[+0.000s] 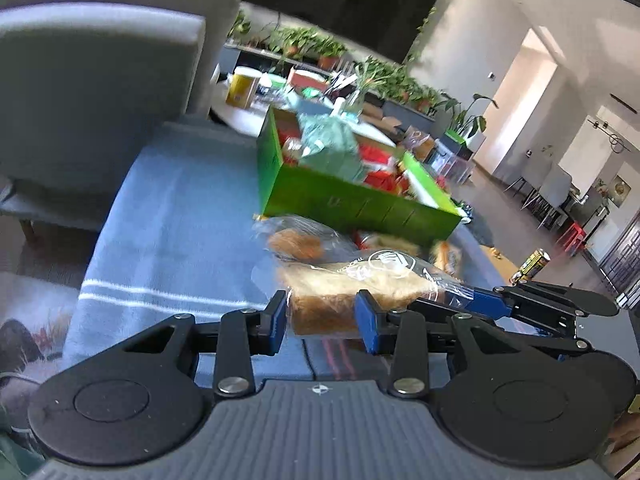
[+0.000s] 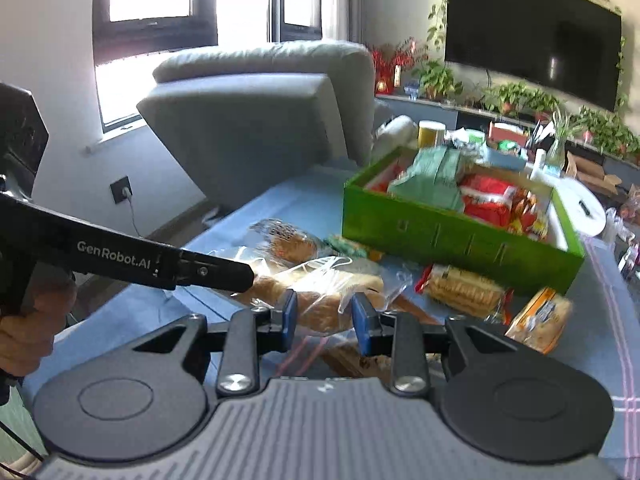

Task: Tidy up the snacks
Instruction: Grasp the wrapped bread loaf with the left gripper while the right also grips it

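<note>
On the blue cloth [image 1: 168, 216], in front of the green box [image 1: 352, 204], lies a heap of bagged bread. Both grippers are clamped on the same bag of sliced bread [image 1: 344, 292]. The left gripper [image 1: 325, 318] holds one end of the loaf, with its blue pads [image 1: 366, 318] pressed against the crust on both sides. The right gripper [image 2: 325, 316] grips the other end, where the clear plastic is bunched between its pads [image 2: 362, 320]. From the right wrist view the left gripper comes in from the left side, and a hand [image 2: 24, 320] holds its handle. The bag seems a little above the cloth, but this is not sure because of blur.

Another bread bag [image 2: 288, 240] lies just behind the held one. Two more packs, one with a red edge [image 2: 460, 288] and one orange [image 2: 540, 318], lie near the box, to the right. The box is full of snacks, a green packet [image 2: 432, 180] and red packets [image 2: 488, 200] among them. A grey armchair [image 2: 256, 120] stands behind the cloth, and a black TV [image 2: 532, 28] hangs on the far wall.
</note>
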Available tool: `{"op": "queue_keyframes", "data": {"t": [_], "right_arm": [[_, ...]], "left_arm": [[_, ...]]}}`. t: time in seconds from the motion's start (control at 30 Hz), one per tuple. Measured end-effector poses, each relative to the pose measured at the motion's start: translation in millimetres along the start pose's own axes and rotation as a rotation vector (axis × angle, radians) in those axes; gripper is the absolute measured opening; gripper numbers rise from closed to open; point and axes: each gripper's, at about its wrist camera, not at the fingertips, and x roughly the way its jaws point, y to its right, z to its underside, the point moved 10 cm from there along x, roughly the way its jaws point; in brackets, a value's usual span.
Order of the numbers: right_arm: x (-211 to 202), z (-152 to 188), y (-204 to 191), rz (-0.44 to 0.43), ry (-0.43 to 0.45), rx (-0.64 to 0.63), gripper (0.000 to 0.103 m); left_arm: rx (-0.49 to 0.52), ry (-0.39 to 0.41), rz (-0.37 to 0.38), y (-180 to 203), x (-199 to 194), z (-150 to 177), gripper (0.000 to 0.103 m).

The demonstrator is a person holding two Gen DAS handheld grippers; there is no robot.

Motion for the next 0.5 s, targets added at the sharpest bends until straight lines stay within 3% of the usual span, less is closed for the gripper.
{"op": "queue_keyframes", "data": {"t": [0.13,0.5], "right_arm": [[-12,-14,3,0.010,0.047,-0.008,0.039],[-21,-41,20,0.042,0.113,-0.020,0.039]], "left_arm": [[0.052,0.062,0.010,14,-14,-16,0.034],[0.113,0.127,0.013,34,-19,-50,0.034]]}}
